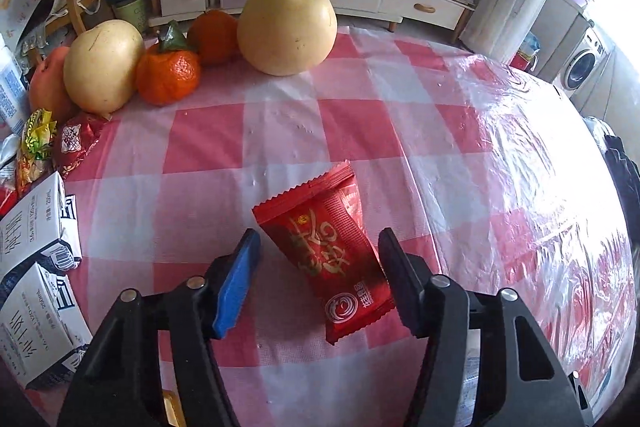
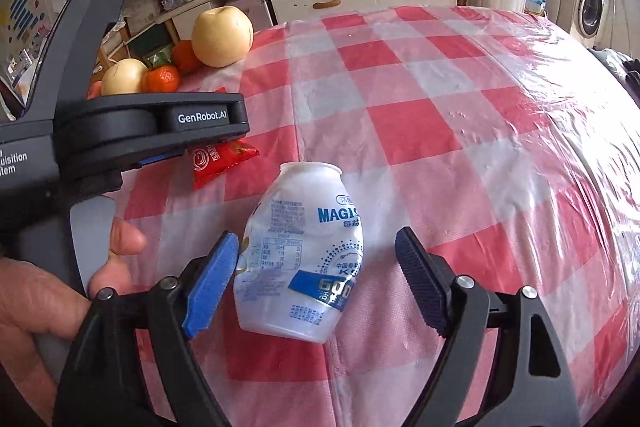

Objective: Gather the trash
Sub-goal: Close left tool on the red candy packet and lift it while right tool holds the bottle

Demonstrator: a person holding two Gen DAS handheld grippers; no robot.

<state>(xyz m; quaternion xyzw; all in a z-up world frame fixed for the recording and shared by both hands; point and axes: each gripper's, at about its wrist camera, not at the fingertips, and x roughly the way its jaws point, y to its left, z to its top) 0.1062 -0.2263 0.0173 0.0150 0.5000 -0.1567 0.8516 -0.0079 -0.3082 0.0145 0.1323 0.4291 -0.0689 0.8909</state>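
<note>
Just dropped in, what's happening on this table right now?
A person is clearing trash with two handheld grippers. The left gripper straddles a red snack wrapper lying on the checked tablecloth, not yet clamped. The right gripper is open around a crushed white drink bottle lying on its side. The fruit behind sits untouched.

Both wrist cameras are looking steeply down, close over the checked tablecloth (image 1: 280, 131). They are sharing the red wrapper (image 1: 328, 259), low centre in the left view, mid-left in the right, and the upper-left fruit (image 2: 222, 37).
</note>
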